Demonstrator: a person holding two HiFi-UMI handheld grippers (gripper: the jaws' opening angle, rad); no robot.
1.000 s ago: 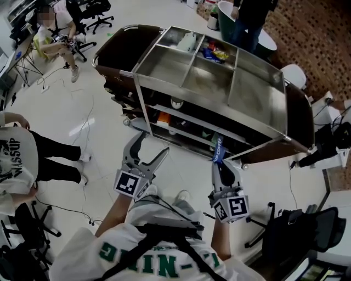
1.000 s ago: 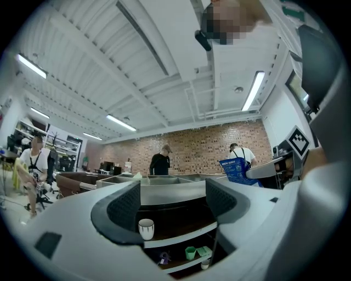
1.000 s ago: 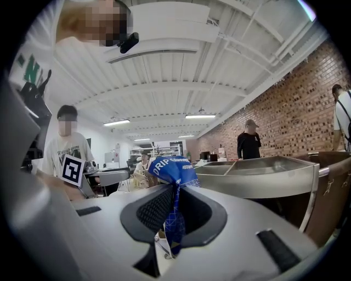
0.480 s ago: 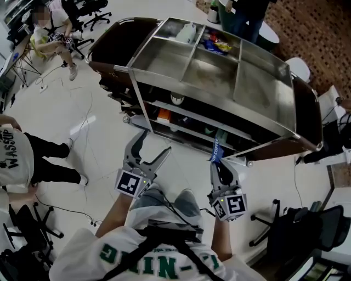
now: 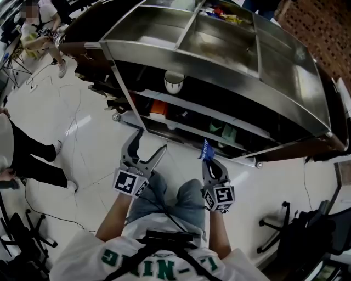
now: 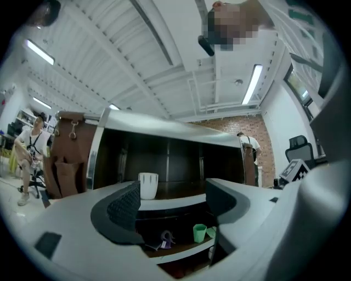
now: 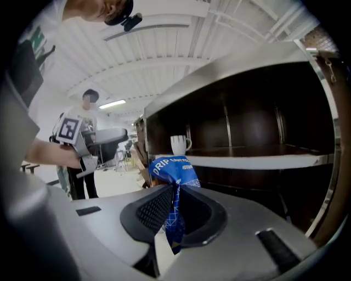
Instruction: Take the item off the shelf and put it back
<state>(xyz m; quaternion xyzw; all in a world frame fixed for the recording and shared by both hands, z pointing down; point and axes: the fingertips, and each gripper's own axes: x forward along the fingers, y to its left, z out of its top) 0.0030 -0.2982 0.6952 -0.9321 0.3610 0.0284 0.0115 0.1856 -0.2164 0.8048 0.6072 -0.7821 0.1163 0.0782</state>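
A blue drip-coffee packet (image 5: 204, 149) (image 7: 171, 169) is pinched by its lower edge in my right gripper (image 5: 210, 163) (image 7: 175, 211), which is shut on it. It hangs just in front of the metal cart's lower shelves (image 5: 189, 131). My left gripper (image 5: 150, 141) (image 6: 173, 200) stands open with nothing between its fingers and points level at the cart. A white mug (image 5: 174, 82) (image 6: 148, 185) (image 7: 179, 145) stands on the upper shelf (image 6: 175, 203). On the shelf below are a green cup (image 6: 199, 232) and a small purple thing (image 6: 166, 239).
The cart's top tray (image 5: 219, 60) has several steel compartments, with snack packets (image 5: 227, 13) at the back. An orange item (image 5: 159, 108) lies on a lower shelf. A person (image 5: 22, 159) stands at the left, cables (image 5: 77, 126) cross the floor, and a chair base (image 5: 277, 225) is at the right.
Both grippers and the head camera have dropped; the cart now looms larger and its shelves face me. My knees have come into view. The packet stays in the right gripper.
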